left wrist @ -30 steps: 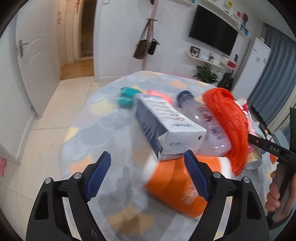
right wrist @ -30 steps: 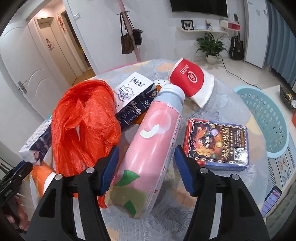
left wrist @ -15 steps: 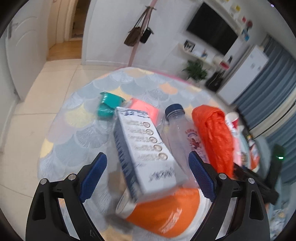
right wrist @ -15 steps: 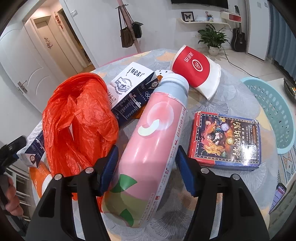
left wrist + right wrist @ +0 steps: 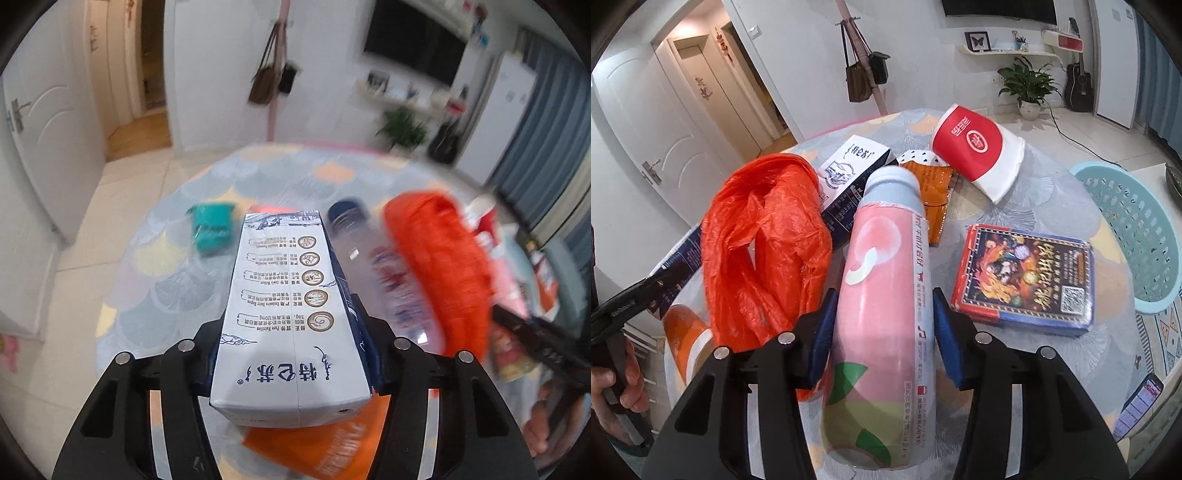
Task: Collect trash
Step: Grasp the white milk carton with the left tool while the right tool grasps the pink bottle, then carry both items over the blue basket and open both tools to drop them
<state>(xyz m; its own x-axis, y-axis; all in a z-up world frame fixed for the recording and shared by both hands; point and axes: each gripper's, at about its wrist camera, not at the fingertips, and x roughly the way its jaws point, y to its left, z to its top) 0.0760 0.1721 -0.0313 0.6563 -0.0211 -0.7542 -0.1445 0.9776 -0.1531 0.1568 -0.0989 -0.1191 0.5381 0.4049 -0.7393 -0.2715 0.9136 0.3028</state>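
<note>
My left gripper [image 5: 291,350] is shut on a white and navy milk carton [image 5: 288,317], which lies lengthwise between its fingers above the round table. An orange cup [image 5: 325,443] lies under the carton's near end. A clear plastic bottle [image 5: 376,273] and an orange plastic bag [image 5: 439,266] lie to the right. My right gripper [image 5: 882,332] is shut on a pink drink bottle [image 5: 886,314], with the orange bag [image 5: 764,251] to its left. A second milk carton [image 5: 849,173], an orange snack wrapper [image 5: 931,188] and a red and white paper cup [image 5: 979,151] lie beyond it.
A teal packet [image 5: 212,229] lies at the far left of the table [image 5: 258,177]. A boxed card game [image 5: 1027,277] lies right of the pink bottle. A light blue basket [image 5: 1137,229] stands off the table's right side. A phone [image 5: 1137,402] lies low at right.
My left gripper has closed on the milk carton, which now lies straight between its fingers. My right gripper keeps its hold on the pink bottle and has barely shifted.
</note>
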